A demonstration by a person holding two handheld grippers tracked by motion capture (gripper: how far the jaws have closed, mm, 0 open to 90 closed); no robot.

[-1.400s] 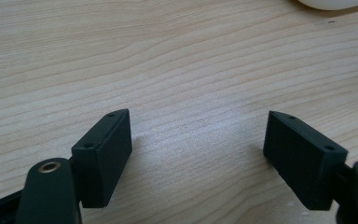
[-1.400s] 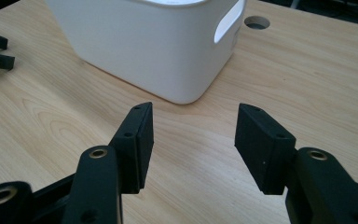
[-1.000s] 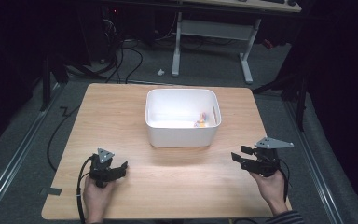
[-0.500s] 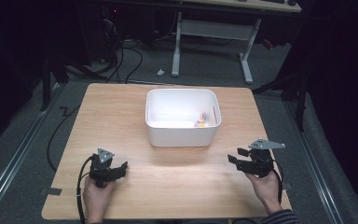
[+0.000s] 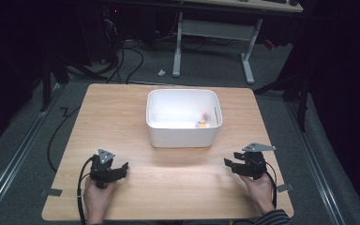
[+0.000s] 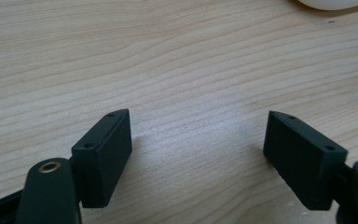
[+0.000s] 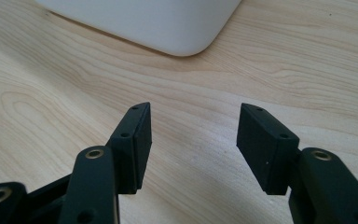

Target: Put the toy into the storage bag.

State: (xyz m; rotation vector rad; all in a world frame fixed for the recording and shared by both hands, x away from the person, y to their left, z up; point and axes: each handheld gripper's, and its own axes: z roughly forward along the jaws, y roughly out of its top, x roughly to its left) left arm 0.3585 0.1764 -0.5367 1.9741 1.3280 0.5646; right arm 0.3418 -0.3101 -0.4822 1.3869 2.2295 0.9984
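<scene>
Jaws of both grippers apart, empty

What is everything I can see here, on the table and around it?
White plastic bin: one, white, middle of the table toward the far edge.
Small items in the bin: a few, orange and yellow, near right corner inside; too small to name.
Wooden table: one, light wood.
Desk frame: one, white legs, on the grey floor beyond the table.
Cables: several, black, on the floor at far left.
Left gripper: one, black, near left part of the table, jaws open on nothing.
Right gripper: one, black with a grey plate, near right, jaws open on nothing.
Hands: two, holding the grippers at the near edge.
</scene>
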